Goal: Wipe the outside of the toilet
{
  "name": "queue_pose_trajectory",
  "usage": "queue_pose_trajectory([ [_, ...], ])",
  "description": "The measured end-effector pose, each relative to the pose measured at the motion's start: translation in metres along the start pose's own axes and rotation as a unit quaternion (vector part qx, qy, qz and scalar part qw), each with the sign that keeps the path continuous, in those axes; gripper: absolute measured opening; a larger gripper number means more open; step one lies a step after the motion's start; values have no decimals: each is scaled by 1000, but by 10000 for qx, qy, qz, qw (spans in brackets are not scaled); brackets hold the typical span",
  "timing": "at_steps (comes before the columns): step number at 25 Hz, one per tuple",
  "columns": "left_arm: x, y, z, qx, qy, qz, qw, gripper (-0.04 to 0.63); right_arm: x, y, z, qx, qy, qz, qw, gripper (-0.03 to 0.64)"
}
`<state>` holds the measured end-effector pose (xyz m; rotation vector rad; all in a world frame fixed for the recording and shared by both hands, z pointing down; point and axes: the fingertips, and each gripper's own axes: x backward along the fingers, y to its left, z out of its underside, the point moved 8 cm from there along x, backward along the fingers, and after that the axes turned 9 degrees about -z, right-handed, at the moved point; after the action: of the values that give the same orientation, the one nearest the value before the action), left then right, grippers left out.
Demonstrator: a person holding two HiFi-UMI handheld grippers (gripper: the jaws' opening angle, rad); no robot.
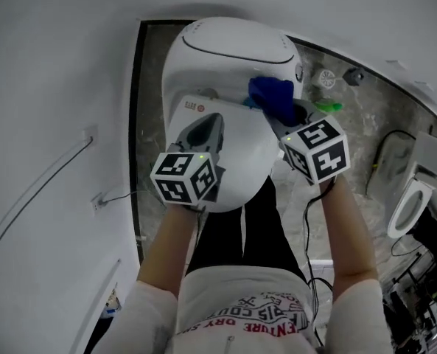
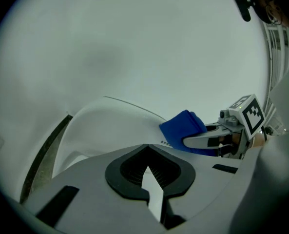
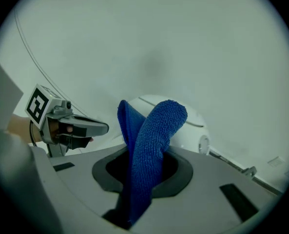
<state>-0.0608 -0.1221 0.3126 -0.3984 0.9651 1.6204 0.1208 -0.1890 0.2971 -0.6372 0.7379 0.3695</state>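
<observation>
Right gripper (image 1: 283,124), fingers clamped on the blue cloth (image 1: 271,98), holds it forward over the rear right of the white toilet (image 1: 229,61), contact unconfirmed and this hand nearer; left gripper (image 1: 203,131), fingers together and empty, hovers over the lid.

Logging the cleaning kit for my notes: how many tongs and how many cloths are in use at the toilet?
Cloths: 1, the blue cloth
Tongs: 2, the left tongs holding nothing, the right tongs clamped on the blue cloth
Total: 3
</observation>
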Motion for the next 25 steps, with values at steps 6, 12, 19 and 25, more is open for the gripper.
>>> queue_pose_trajectory([
  [6,-36,-35,-18,-503,23,98,9987,8,33,-73,-5,24,-343,935,9950,72],
  [12,-71,-46,7,-558,245,61,9981,6,19,-124,23,-95,-260,1155,9929,72],
  [19,-94,-57,39,-452,479,-58,9978,6,6,-152,52,-473,-450,785,9948,72],
  [25,-106,-70,63,-643,564,-83,9963,8,-4,-170,84,-710,-574,494,9946,72],
])
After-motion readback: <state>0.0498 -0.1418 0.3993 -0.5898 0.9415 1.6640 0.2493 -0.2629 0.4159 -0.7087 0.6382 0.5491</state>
